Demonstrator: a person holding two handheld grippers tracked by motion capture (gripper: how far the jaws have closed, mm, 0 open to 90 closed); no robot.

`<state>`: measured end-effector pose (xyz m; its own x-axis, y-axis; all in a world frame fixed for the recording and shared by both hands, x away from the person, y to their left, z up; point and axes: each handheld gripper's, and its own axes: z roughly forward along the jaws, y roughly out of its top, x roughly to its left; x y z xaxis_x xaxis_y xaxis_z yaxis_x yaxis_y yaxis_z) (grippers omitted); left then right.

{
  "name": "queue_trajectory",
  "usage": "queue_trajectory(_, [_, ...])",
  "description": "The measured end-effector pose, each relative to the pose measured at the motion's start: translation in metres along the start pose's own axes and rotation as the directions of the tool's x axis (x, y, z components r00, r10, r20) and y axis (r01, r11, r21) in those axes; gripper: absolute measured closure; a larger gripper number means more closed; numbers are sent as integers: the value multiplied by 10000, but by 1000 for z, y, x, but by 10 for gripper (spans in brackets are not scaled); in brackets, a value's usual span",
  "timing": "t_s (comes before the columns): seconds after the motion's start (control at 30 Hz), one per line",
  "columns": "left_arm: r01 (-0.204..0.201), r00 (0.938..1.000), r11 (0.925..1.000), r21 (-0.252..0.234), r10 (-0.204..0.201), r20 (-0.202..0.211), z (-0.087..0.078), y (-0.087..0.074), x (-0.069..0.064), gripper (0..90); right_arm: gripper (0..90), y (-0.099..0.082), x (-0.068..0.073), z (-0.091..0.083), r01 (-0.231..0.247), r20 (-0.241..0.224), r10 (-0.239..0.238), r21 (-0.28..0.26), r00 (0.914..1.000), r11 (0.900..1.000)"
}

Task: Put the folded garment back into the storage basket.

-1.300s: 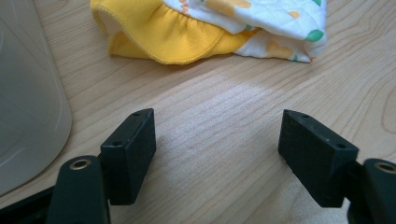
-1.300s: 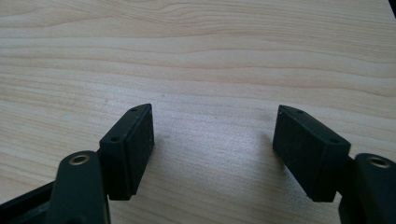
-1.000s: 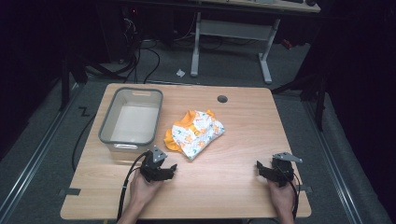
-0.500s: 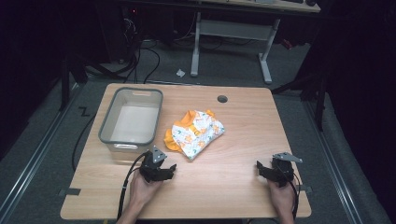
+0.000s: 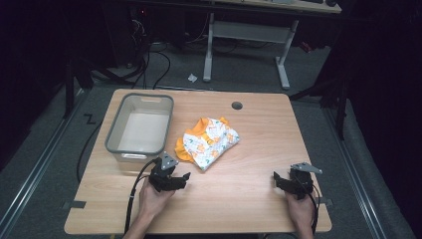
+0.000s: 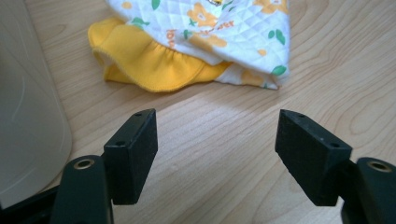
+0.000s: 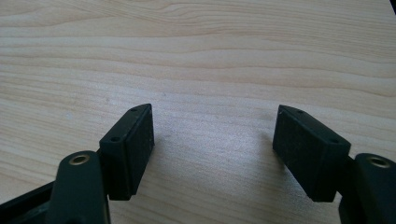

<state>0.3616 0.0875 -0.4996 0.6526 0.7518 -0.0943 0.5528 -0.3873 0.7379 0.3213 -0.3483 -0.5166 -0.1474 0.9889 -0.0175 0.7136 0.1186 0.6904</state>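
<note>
Left tool (image 6: 215, 158) and right tool (image 7: 212, 154) both stand with jaws apart and empty above the bare worktop (image 5: 249, 194), the folded orange-print cloth (image 5: 209, 142) lying just ahead of the left tool, beside the grey tub (image 5: 112, 142).

Your light wooden table (image 5: 249, 149) carries a grey plastic tub (image 5: 141, 127) at its far left, and just to the right of that lies a folded white quilted cloth with orange print and a yellow ruffle (image 5: 209, 142). You also have a small round dark hole (image 5: 237, 105) near the far edge
</note>
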Motion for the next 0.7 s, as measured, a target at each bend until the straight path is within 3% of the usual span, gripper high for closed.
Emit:
queue_trajectory(0.5, [80, 9990, 10000, 16, -81, 428, 2, 26, -1, 261, 296, 0, 0, 0, -12, 0, 12, 7, 10000, 10000])
queue_trajectory(0.7, [62, 9993, 9999, 131, -66, 364, 7, 39, 0, 237, 296, 0, 0, 0, 3, 2, -3, 0, 10000, 10000])
